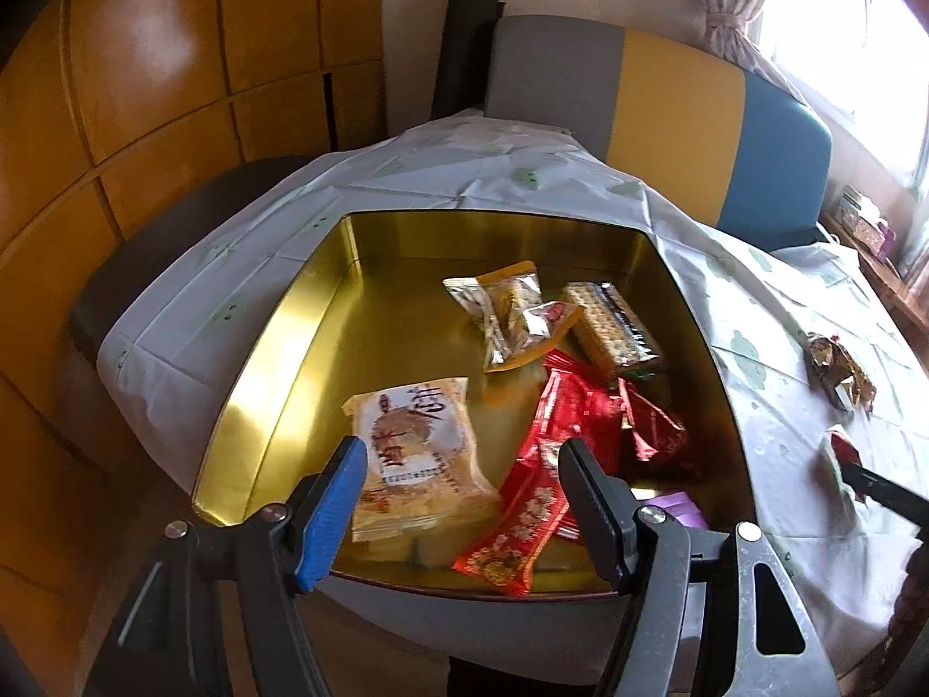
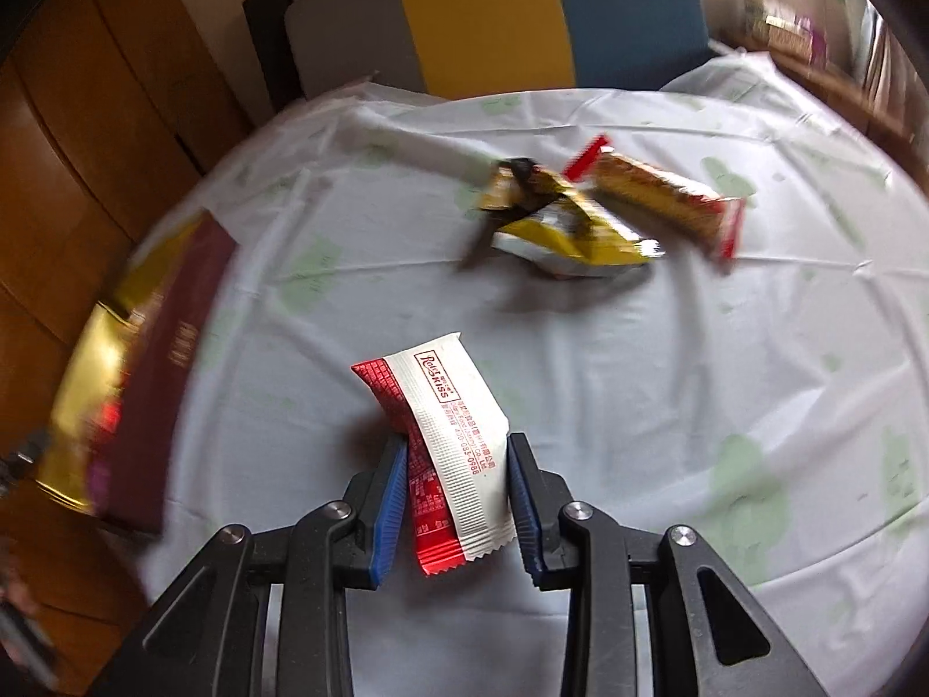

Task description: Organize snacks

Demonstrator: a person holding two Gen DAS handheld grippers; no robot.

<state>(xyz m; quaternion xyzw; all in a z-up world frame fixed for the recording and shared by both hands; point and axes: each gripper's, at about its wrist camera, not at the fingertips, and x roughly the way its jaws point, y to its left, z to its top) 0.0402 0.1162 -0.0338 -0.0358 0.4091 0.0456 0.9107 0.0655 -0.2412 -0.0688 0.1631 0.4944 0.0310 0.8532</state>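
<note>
A gold tin box (image 1: 278, 348) sits on the table and holds several snacks: a beige cracker pack (image 1: 412, 441), red wrappers (image 1: 569, 424), a clear-and-yellow bag (image 1: 511, 313) and a biscuit pack (image 1: 609, 325). My left gripper (image 1: 464, 453) is open and empty, hovering over the box's near edge. My right gripper (image 2: 456, 447) is shut on a red-and-white snack packet (image 2: 447, 424), held above the tablecloth. The box shows blurred at the left of the right wrist view (image 2: 145, 360). A yellow snack bag (image 2: 557, 221) and a long biscuit bar (image 2: 662, 191) lie on the table beyond.
A white patterned tablecloth (image 2: 638, 406) covers the round table. A grey, yellow and blue chair back (image 1: 668, 116) stands behind it. Wooden cabinets (image 1: 145, 87) are at the left. A gold wrapper (image 1: 842, 372) lies right of the box. A window sill with small items (image 1: 865, 226) is far right.
</note>
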